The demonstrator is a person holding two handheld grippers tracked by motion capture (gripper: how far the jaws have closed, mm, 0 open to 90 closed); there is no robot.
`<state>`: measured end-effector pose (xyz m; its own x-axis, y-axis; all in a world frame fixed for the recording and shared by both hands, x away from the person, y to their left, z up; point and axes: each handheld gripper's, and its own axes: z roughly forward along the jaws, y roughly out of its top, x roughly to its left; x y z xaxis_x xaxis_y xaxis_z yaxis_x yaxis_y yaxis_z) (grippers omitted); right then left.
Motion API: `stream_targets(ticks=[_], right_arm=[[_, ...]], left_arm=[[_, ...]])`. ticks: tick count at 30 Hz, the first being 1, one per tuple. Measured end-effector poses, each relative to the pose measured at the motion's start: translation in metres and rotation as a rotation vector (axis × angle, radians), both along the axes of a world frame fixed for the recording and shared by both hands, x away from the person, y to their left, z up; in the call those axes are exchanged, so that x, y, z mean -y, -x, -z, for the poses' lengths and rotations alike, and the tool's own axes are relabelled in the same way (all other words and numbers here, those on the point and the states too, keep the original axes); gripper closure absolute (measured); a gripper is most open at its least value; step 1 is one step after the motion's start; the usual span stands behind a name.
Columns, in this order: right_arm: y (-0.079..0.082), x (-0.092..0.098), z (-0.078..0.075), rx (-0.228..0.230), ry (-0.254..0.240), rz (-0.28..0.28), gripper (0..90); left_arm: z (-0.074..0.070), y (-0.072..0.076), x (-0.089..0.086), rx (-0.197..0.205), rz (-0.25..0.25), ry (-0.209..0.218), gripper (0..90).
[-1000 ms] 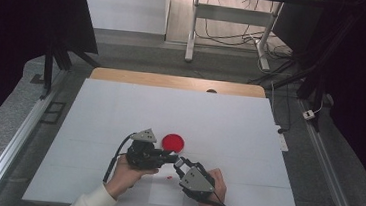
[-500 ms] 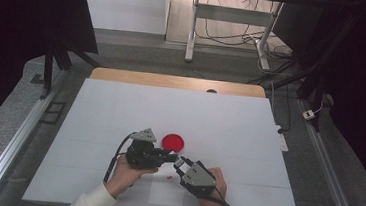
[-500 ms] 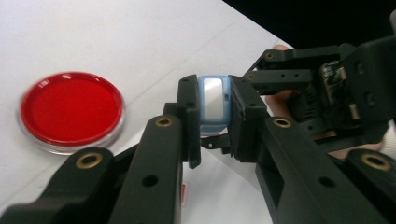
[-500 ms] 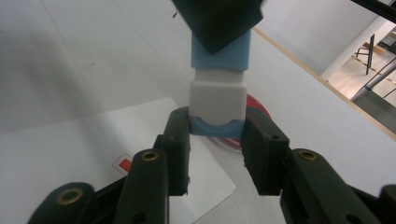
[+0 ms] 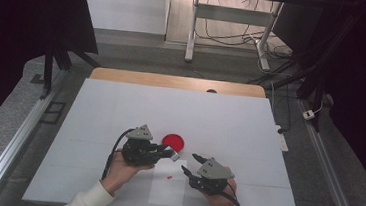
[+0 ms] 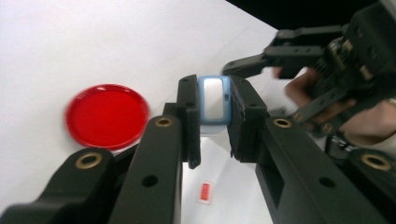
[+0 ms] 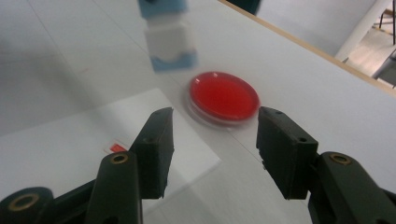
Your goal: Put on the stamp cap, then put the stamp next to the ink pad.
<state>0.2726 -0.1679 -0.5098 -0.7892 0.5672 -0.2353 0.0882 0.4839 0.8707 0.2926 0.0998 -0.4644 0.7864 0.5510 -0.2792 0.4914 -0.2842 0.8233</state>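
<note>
A: Since the earlier high view, your right gripper (image 5: 189, 163) has drawn back from the left one toward the table's near right corner, and its jaws have just been opening, with nothing between them. The left hand has kept its place.

B: And from the high view now?

A: Your left gripper (image 5: 171, 153) sits near the middle of the table's near half, holding the small blue-and-white device (image 5: 175, 155) just beside the red dish (image 5: 173, 142). A white sheet (image 5: 168, 188) lies by the near edge with a small red piece (image 5: 169, 176) on it.

B: The left gripper view?

A: Your jaws there are clamped on the blue-and-white device (image 6: 214, 100), held above the table, with the red dish (image 6: 106, 115) to its left and the red piece (image 6: 204, 192) below on the sheet. The right gripper (image 6: 247, 53) shows beyond, apart from the device.

B: And the right gripper view?

A: Your jaws stand apart and empty, facing the red dish (image 7: 224, 95); the device (image 7: 167, 37) hangs above it, blurred.

B: So which step is this?

A: I judge you've just let go of the device's end. Next likely calls for steadying the left grip and bringing the right down on the red piece or the dish; I can't tell which.
</note>
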Motion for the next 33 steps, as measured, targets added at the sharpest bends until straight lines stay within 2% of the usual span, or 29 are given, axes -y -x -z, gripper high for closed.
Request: stream_targets(ticks=[4, 9, 14, 21, 33], right_arm=[[-0.003, 0.022, -0.003, -0.031, 0.0, 0.028, 45.7], [-0.007, 0.049, -0.006, -0.079, -0.016, 0.069, 45.2], [-0.009, 0.072, -0.008, -0.097, -0.029, 0.118, 45.2], [-0.006, 0.091, -0.012, -0.099, -0.047, 0.145, 45.5], [-0.005, 0.113, -0.01, -0.118, -0.04, 0.185, 46.2]], left_arm=[[-0.002, -0.005, -0.008, 0.002, -0.022, -0.011, 75.4], [-0.001, -0.014, -0.019, 0.014, -0.073, -0.04, 75.3], [0.004, -0.024, -0.03, 0.013, -0.13, -0.093, 75.3], [0.004, -0.027, -0.034, 0.015, -0.14, -0.091, 75.3], [-0.006, -0.028, -0.042, 0.039, -0.155, -0.075, 75.3]])
